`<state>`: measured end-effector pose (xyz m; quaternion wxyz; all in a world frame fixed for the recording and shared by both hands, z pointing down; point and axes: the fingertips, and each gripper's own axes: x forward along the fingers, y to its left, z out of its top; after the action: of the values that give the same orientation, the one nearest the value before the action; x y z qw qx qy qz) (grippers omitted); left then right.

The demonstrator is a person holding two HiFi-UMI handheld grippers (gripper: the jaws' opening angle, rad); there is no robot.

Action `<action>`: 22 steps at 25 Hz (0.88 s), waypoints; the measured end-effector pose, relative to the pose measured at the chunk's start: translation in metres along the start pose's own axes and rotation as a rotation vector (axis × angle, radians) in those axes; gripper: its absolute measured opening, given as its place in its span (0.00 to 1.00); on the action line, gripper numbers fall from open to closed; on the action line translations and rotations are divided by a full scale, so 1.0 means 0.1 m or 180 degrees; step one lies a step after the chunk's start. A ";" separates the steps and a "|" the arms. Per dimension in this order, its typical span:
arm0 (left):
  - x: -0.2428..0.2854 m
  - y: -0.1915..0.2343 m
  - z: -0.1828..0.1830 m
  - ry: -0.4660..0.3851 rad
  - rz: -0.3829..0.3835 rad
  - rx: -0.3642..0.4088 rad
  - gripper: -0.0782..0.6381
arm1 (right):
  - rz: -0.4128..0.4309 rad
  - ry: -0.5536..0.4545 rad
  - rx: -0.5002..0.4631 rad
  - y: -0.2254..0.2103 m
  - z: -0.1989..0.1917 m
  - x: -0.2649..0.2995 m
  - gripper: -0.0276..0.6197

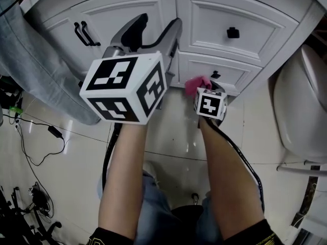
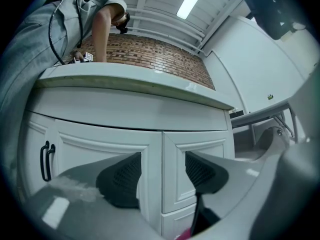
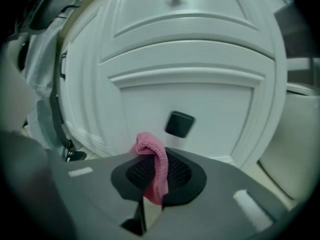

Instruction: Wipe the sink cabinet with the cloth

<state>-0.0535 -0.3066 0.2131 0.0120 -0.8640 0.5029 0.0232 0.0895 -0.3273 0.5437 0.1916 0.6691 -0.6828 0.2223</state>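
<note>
The white sink cabinet (image 1: pixel 214 14) fills the top of the head view. My right gripper (image 3: pixel 156 176) is shut on a small pink cloth (image 3: pixel 154 156), which bunches out past the fingertips. It holds the cloth (image 1: pixel 197 84) close to the lower drawer front, just left of and below that drawer's black knob (image 3: pixel 179 124). Whether the cloth touches the panel I cannot tell. My left gripper (image 1: pixel 158 24) is held higher, before the seam between door and drawers, jaws open and empty. Its dark pads (image 2: pixel 122 180) frame the cabinet (image 2: pixel 150 149).
A person in jeans (image 1: pixel 30 50) stands at the cabinet's left, leaning on the countertop (image 2: pixel 130 81). Black door handles (image 1: pixel 84 34) are at upper left. A white toilet (image 1: pixel 301 101) stands on the right. Cables (image 1: pixel 36 142) lie on the tiled floor at left.
</note>
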 end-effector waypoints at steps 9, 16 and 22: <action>-0.01 -0.21 0.01 -0.0018 -0.0122 0.0030 0.49 | -0.1233 0.0079 0.0662 -1.80 -0.12 -0.53 0.08; 0.02 -0.26 -0.04 0.0022 -0.0087 0.0033 0.49 | -0.0468 0.0042 0.0687 -1.43 -0.16 -0.32 0.08; 0.03 -0.32 -0.09 0.0102 -0.0123 0.0175 0.49 | 0.0574 0.0125 -0.0100 -0.03 -0.10 0.05 0.08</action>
<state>-0.0241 -0.2942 0.2215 0.0281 -0.8731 0.4867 -0.0047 0.0915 -0.3258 0.5554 0.1946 0.5973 -0.7398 0.2410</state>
